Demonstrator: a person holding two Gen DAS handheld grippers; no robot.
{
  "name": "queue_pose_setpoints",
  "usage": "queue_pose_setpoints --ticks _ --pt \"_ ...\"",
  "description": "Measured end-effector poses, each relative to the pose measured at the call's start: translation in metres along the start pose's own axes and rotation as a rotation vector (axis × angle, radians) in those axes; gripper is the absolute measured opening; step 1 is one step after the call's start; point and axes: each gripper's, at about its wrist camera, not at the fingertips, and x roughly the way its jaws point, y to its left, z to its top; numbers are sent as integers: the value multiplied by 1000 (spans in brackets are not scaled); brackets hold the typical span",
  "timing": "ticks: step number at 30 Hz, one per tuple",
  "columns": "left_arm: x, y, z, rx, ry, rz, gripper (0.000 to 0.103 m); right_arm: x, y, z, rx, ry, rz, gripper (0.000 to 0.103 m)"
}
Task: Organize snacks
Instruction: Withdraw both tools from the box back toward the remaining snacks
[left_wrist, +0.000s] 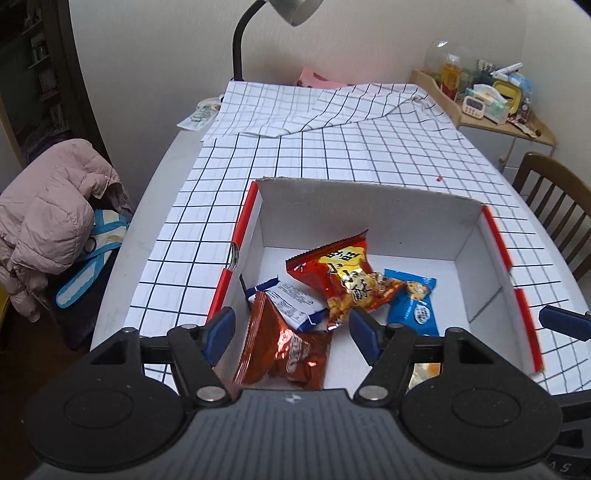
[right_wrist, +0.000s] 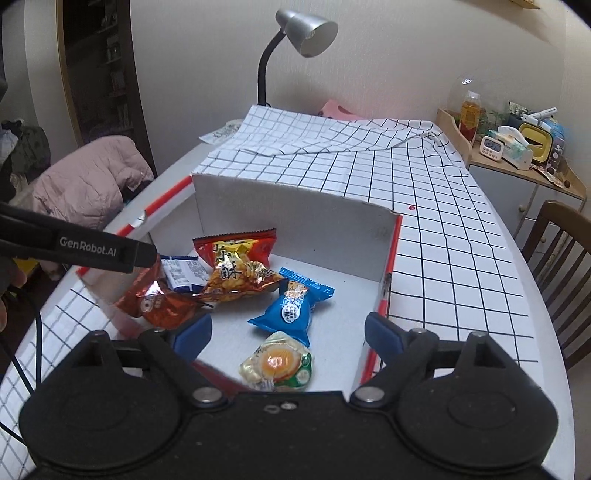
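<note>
White box (right_wrist: 295, 214) on checked tabletop (right_wrist: 461, 266), holding five snack packets: copper (left_wrist: 284, 350), white-blue (left_wrist: 295, 302), red-yellow (right_wrist: 240, 269), blue (right_wrist: 291, 310), egg-print (right_wrist: 280, 363) at near right; left tongs (left_wrist: 291, 328) and right tongs (right_wrist: 288, 336) both released, empty, evidently after deposit.

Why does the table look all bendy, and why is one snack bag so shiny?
Both wrist views use a fisheye lens, so the checked tablecloth lines curve. In the left wrist view, glare glints off the brown foil packet; the box edge at right is smeared. In the right wrist view, the same packet shines and the lamp looks unlit.
</note>
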Motion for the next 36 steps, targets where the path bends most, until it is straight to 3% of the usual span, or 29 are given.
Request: queue_pose_setpoints --ticks 16,18,36 --pt "-71 2 -48 21 -63 -93 69 -76 2 -32 -2 -96 85 99" --pt "-78 3 -56 21 -72 -104 75 -84 4 -39 -13 -103 100 100" --pt "-102 12 -145 -21 -111 -202 88 -115 16 -113 -29 -108 195 103"
